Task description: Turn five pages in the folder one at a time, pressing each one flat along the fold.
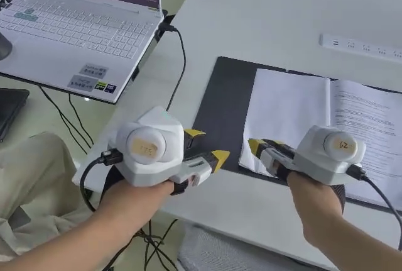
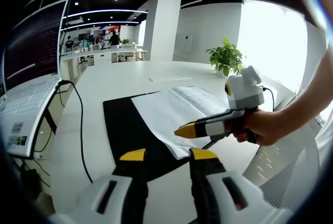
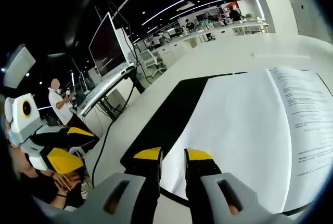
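Black folder point(image 1: 220, 104) open on the white table point(image 1: 264, 19); both tongs empty.
The folder is seen centre-right of the head view, with the blank page point(image 1: 286, 114) left of the fold and the printed page point(image 1: 370, 126) right of it. The left gripper point(image 1: 207, 144) is held parted at lower centre-left, just off the cover's edge. The right gripper point(image 1: 260, 148) is held parted with a narrower gap at the blank page's lower corner. Nothing is gripped. Risks, as judged: two sheets could be pinched together if the jaws are closed on the stack edge. The folder could be dragged across the smooth top, since it is not pinned. A sheet could be creased or torn at the binding if lifted by one corner.
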A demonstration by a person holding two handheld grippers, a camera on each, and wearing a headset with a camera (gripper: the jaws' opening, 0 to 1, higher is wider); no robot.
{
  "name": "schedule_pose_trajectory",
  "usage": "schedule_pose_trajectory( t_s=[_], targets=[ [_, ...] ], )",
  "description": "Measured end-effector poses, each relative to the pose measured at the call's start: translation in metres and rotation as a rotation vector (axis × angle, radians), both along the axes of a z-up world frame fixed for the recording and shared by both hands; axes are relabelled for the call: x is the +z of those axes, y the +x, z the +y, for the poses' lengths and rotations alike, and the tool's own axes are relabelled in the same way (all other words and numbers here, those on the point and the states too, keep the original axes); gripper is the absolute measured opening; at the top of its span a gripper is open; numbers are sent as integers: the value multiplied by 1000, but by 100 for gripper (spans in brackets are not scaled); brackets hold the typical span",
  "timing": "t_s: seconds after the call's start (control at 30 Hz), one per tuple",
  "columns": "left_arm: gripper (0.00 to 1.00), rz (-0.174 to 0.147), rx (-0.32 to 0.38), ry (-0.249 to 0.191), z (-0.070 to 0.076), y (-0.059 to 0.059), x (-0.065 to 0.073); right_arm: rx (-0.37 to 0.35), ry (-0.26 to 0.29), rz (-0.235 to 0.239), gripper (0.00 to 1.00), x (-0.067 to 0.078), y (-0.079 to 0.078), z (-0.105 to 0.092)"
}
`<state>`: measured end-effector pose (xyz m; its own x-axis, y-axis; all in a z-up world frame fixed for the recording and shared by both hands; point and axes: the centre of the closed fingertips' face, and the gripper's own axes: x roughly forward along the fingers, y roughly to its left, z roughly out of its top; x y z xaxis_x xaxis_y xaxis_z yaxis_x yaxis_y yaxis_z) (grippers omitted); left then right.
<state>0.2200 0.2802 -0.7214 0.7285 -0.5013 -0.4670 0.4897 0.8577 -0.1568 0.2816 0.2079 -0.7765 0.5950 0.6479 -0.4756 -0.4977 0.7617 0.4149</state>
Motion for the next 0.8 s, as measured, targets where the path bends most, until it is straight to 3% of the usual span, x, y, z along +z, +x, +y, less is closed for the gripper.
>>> schedule_pose_trajectory(
  t_s=[0.27,0.33,0.4,0.43,0.47,0.63,0.73,0.8],
  targets=[
    [26,14,-45,16,-21,6,-15,-66,56,-31,14,22,-3,-33],
    [25,0,-74,39,-29,12,-22,-93,72,-51,13,29,-3,-46],
    [25,15,-86,35,-40,20,-28,-143,108,-70,11,38,0,-61],
    [25,2,-98,27,-47,26,-31,-159,107,-64,11,38,-1,-67],
    [25,10,-113,44,-52,32,-38,-171,115,-58,12,40,-2,-75],
    [17,13,-140,66,-66,55,-58,-239,131,-94,12,54,-1,-108],
    [20,7,-143,60,-72,63,-64,-278,147,-106,13,61,0,-128],
    [20,33,-147,89,-73,64,-73,-286,142,-109,12,64,2,-138]
  ],
)
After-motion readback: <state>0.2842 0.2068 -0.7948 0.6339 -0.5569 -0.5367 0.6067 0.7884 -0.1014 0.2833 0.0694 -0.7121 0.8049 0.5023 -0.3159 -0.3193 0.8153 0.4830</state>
